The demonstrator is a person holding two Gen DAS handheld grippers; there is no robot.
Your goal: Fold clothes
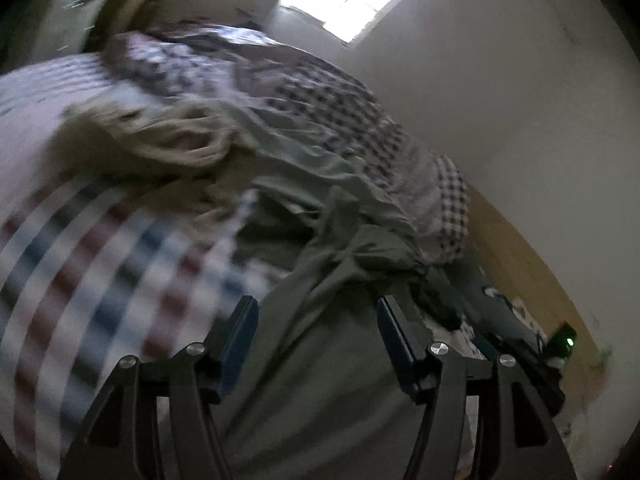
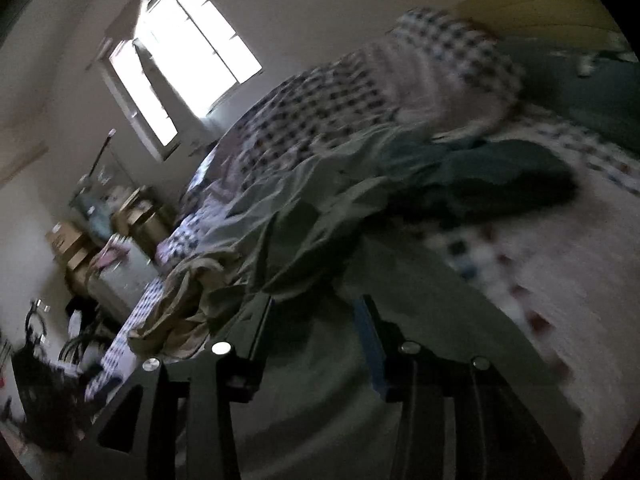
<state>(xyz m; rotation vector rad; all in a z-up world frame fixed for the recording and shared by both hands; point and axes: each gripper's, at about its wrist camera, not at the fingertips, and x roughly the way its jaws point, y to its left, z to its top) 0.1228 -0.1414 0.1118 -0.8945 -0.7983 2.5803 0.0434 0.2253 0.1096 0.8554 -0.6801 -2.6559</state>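
A grey-green garment (image 1: 320, 360) lay spread and rumpled on the bed, a crumpled beige one (image 1: 168, 140) lying just beyond it.

Bright window (image 2: 180, 60) at upper left of the right wrist view, set in a pale wall (image 1: 500, 80). Bed with a checked sheet (image 1: 100, 260) fills the lower left of the left wrist view; a checked pillow (image 2: 452, 52) lies at upper right of the right wrist view. Cardboard boxes (image 2: 72, 248) and blurred clutter stand at left. Yellow-brown headboard (image 1: 520, 260) at right, a small green light (image 1: 568, 342) beside it.
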